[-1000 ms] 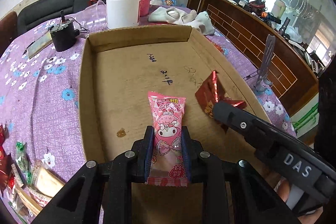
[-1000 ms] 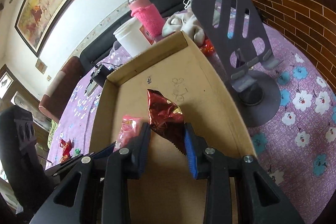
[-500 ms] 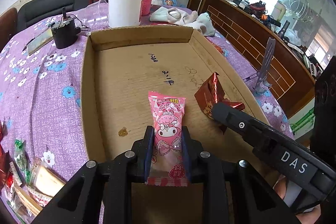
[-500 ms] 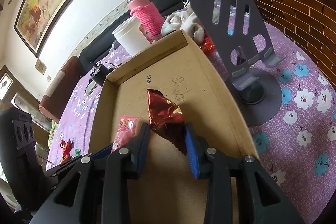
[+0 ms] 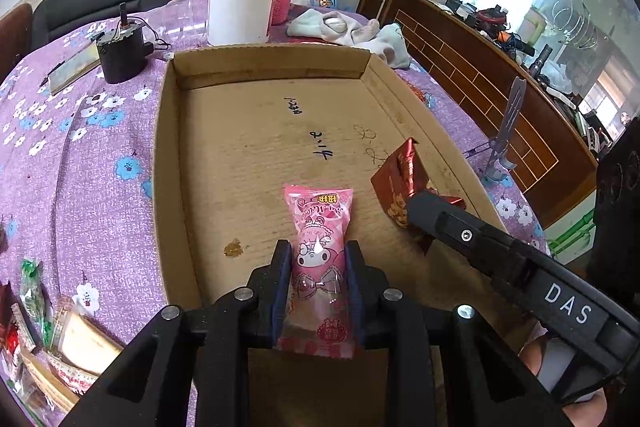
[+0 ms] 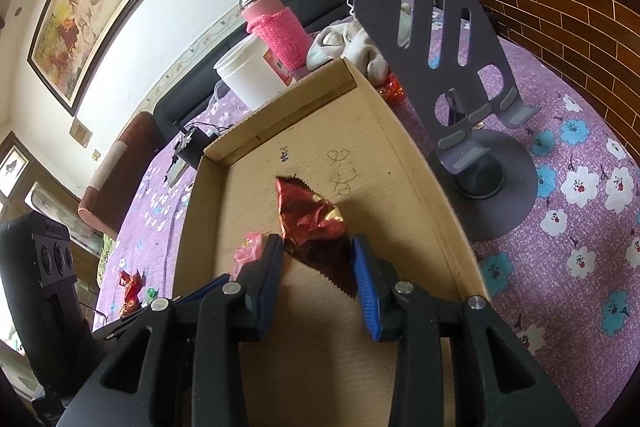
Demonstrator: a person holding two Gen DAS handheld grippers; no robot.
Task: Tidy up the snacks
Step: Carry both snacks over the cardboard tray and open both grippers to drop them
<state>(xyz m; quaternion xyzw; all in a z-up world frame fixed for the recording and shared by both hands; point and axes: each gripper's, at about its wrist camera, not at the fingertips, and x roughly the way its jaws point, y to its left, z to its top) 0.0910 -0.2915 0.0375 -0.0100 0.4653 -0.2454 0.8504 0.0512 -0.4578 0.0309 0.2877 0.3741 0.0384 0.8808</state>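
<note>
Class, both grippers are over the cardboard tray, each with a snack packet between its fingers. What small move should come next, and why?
Probably finish opening and lift away. The left gripper, jaws opening, has the pink packet low over the cardboard tray; the red foil packet sits between the right gripper's parted pads.

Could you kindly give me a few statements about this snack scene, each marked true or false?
1. The pink snack sits between the left gripper fingers. True.
2. The red snack lies outside the box. False: it is inside, between the right gripper fingers.
3. The white jar stands inside the box. False: it stands behind it, on the cloth.
4. A stand stands right of the box in the right wrist view. True.
5. More snacks lie left of the box. True.
</note>
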